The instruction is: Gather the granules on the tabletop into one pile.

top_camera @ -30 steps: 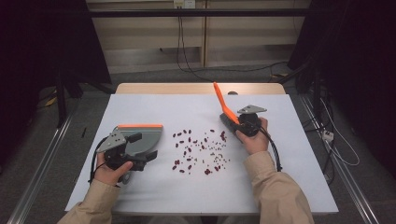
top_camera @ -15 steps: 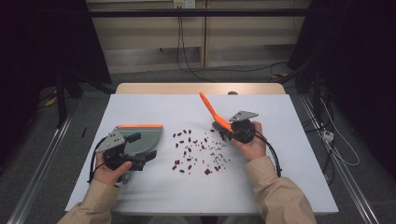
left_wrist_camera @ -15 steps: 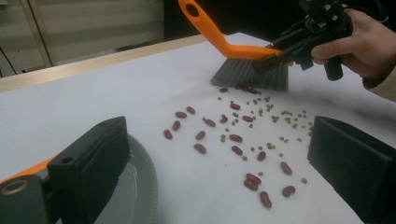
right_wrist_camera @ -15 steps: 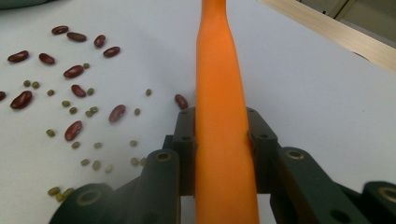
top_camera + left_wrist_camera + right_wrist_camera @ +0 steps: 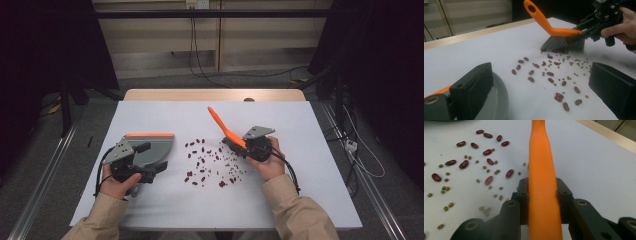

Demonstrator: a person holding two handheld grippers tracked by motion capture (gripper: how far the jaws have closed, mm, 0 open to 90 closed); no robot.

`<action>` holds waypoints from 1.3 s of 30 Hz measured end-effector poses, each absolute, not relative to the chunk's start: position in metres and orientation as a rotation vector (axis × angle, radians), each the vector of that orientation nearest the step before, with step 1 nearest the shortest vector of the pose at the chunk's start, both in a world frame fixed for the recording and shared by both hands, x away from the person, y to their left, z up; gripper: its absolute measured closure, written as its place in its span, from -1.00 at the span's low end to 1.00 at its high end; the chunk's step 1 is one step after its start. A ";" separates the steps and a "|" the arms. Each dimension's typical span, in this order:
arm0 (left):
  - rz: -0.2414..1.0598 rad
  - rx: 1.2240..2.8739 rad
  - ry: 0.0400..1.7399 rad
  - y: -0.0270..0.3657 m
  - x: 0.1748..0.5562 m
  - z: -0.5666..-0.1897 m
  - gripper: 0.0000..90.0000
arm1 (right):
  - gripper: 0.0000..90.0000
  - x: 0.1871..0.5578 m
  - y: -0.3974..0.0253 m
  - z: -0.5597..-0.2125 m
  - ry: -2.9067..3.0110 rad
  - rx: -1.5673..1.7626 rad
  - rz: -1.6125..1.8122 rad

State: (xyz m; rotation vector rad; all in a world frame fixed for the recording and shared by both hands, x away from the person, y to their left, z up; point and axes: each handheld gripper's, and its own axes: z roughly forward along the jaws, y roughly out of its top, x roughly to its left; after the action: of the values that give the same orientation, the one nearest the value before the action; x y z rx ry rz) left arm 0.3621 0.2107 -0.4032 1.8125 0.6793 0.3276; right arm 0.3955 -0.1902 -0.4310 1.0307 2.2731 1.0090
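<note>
Dark red beans and small green ones (image 5: pixel 210 162) (image 5: pixel 550 73) (image 5: pixel 464 163) lie scattered mid-table. My right gripper (image 5: pixel 241 145) (image 5: pixel 542 186) is shut on the handle of an orange brush (image 5: pixel 220 122) (image 5: pixel 541 157). In the left gripper view the brush (image 5: pixel 556 31) has its grey bristles down at the far edge of the beans. My left gripper (image 5: pixel 150 159) (image 5: pixel 540 85) rests left of the beans with its jaws wide apart and only table between them. A grey dustpan with an orange edge (image 5: pixel 155 142) (image 5: pixel 500 100) lies against its left jaw.
The white tabletop (image 5: pixel 300 190) ends in a wooden strip (image 5: pixel 215 95) at the far side. Cables (image 5: pixel 360 160) trail on the floor to the right, and metal rails run along both sides of the table.
My right gripper came down and to the left with the brush, from raised at the back right to bristles at the beans. The left gripper and dustpan stayed put.
</note>
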 end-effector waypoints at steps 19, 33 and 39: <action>0.331 1.820 0.673 0.209 0.361 -0.403 -0.87 | 0.58 0.375 -0.181 -0.429 2.331 0.949 1.034; 0.331 1.822 0.674 0.209 0.362 -0.404 -0.87 | 0.44 0.383 -0.185 -0.429 2.292 1.076 1.077; 0.329 1.821 0.674 0.208 0.362 -0.404 -0.87 | 0.33 0.395 -0.182 -0.423 2.298 1.128 1.059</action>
State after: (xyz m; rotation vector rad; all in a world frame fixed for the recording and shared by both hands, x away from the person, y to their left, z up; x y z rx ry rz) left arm 0.3621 0.2084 -0.4041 1.8208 0.6737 0.3285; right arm 0.3951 -0.1816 -0.4226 1.1282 2.2978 1.0591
